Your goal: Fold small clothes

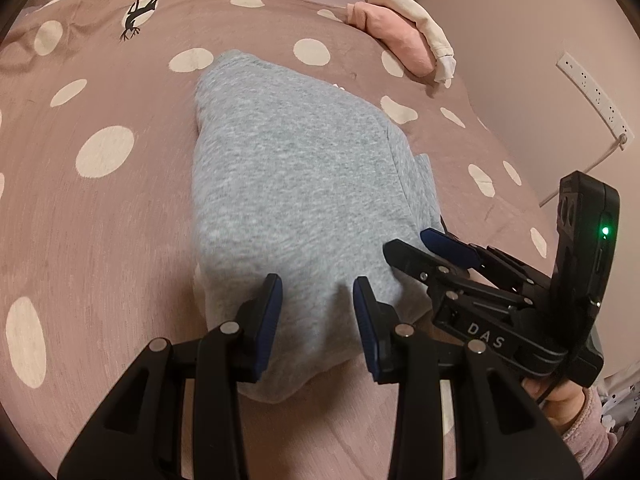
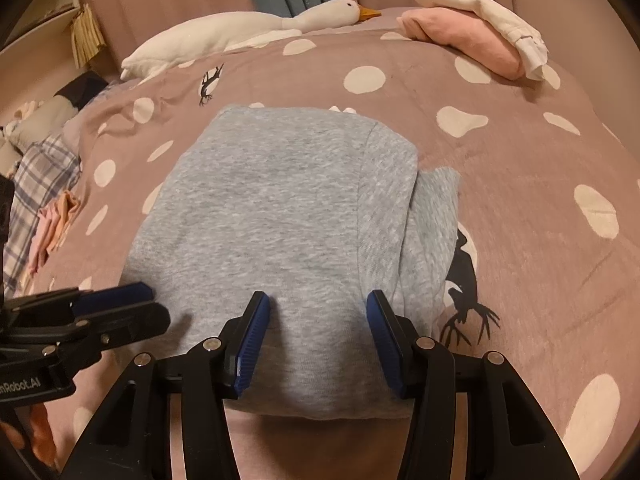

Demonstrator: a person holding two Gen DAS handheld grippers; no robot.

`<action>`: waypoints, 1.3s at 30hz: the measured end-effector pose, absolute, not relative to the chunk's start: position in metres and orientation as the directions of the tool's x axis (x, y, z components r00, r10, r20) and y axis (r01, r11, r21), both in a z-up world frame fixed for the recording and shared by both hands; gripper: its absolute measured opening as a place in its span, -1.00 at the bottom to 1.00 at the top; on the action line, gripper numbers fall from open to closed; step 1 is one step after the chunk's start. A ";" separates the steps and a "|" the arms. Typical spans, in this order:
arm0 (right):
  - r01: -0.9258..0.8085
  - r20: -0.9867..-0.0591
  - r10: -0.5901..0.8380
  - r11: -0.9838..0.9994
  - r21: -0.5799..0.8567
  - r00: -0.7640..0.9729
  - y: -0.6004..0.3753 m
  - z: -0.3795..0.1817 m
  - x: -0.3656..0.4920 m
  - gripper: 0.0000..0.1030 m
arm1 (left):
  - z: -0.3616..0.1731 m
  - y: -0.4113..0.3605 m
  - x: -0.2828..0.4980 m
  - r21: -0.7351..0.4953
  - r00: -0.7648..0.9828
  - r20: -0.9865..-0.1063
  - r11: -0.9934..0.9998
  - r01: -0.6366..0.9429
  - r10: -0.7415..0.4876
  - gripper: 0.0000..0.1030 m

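Folded grey knit garment [image 1: 296, 200] lies mid-bed on a dotted mauve plush blanket [image 1: 100, 240], open blanket on both sides. Left gripper [image 1: 316, 326] and right gripper [image 2: 318, 344], jaws part-open, press pads into its rounded near edge; grip uncertain.

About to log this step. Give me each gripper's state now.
Left gripper: shut on the grey garment.
Right gripper: shut on the same grey garment's near edge.
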State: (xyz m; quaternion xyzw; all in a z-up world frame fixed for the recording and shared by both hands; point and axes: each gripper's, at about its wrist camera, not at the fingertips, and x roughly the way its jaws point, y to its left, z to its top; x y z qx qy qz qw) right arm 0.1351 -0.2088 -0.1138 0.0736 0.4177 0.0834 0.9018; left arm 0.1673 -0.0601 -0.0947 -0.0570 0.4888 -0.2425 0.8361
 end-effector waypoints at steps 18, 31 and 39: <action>-0.074 -0.749 0.219 0.972 0.223 0.626 -0.213 -0.113 0.133 0.01 | -0.093 -0.043 0.148 -0.371 0.401 -0.788 0.880 0.297 -0.468 -0.30; -0.054 -0.757 0.200 0.975 0.213 0.622 -0.213 -0.112 0.127 0.01 | -0.104 -0.006 0.134 -0.389 0.388 -0.810 0.898 0.204 -0.439 -0.24; -0.041 -0.761 0.198 0.974 0.221 0.618 -0.215 -0.110 0.120 0.01 | -0.092 0.023 0.118 -0.435 0.426 -0.779 0.886 0.159 -0.459 0.03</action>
